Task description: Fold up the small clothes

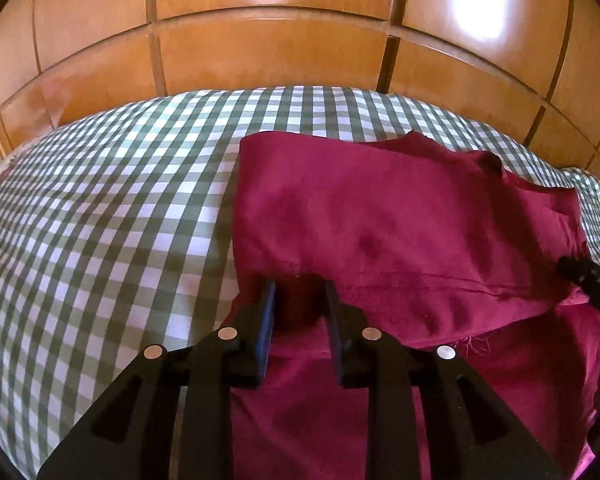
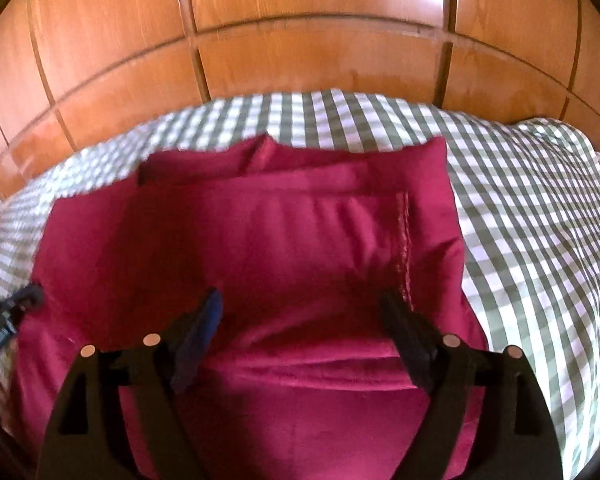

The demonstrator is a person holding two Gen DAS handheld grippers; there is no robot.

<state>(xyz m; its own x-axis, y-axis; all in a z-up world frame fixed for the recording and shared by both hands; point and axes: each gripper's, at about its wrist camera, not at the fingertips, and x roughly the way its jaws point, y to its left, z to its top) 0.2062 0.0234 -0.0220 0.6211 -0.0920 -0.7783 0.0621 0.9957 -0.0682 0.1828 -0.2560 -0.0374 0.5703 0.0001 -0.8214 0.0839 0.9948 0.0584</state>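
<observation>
A dark red garment (image 1: 380, 216) lies partly folded on the green-and-white checked bed cover (image 1: 112, 208). My left gripper (image 1: 300, 292) has its fingers close together with a bunch of the red cloth's near-left edge pinched between them. The right gripper's black tip (image 1: 588, 280) shows at the cloth's right edge in this view. In the right wrist view the garment (image 2: 268, 248) fills the middle, with folded layers and a frayed seam. My right gripper (image 2: 300, 312) is wide open just above the cloth, holding nothing. The left gripper (image 2: 8, 320) shows blurred at the left edge.
A wooden panelled wardrobe (image 1: 268, 44) stands right behind the bed. The checked cover (image 2: 532, 216) spreads to the right of the garment, and its far edge runs along the wardrobe.
</observation>
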